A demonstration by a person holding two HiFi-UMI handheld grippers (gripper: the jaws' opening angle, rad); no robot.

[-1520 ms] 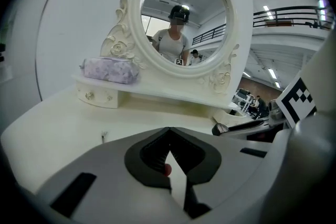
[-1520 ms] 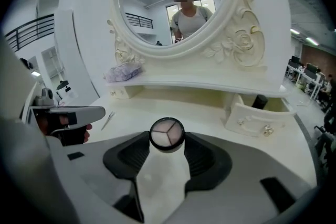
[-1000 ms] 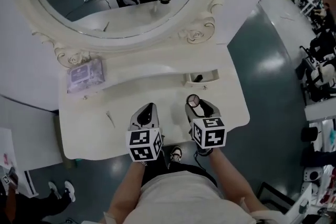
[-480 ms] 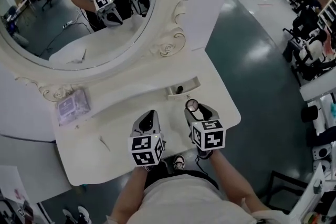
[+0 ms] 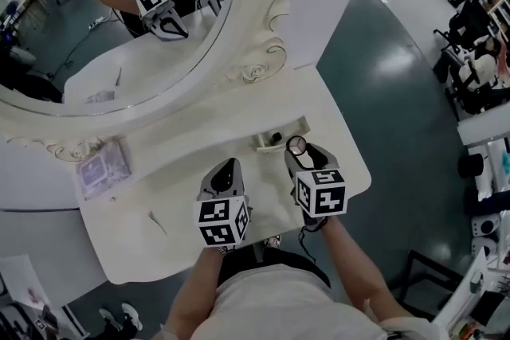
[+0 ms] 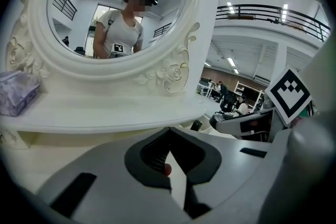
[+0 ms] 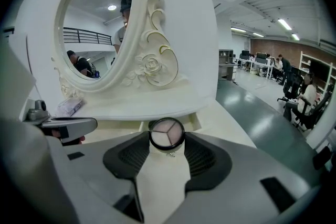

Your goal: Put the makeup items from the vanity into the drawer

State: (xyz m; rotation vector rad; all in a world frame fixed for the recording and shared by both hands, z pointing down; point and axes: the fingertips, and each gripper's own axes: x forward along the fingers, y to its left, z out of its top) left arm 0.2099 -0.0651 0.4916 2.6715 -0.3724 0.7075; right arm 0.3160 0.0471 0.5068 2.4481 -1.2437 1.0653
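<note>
My right gripper [image 7: 167, 144] is clamped on a small round compact [image 7: 166, 132]. The two fingertips pinch its dark rim, one on each side. Its round face is turned back toward me and shows three pale wedges inside the ring. I hold it over the cream vanity [image 5: 343, 167], toward the right end of the top. A small open drawer [image 5: 267, 145] sits just beyond it at 12 o'clock, under the shelf. I cannot tell whether the compact reaches over the drawer's edge. Something small and dark [image 5: 276, 138] lies inside the drawer.

My left gripper [image 6: 169, 134] is at 9 o'clock from the right one, beside it but not touching, over the front of the vanity top. Its jaws are drawn together with the tips meeting. Between the dark pads there is only a sliver of the pale table and a tiny red spot that I cannot identify.

A purple packet [image 5: 100, 169] rests on the shelf below the mirror [image 5: 96, 52], at 10 o'clock from my left gripper and well apart from it. A thin pale stick [image 5: 158, 222] lies flat on the top at 8 o'clock. The oval mirror, in its carved white frame, reflects both grippers and a person's torso.
</note>
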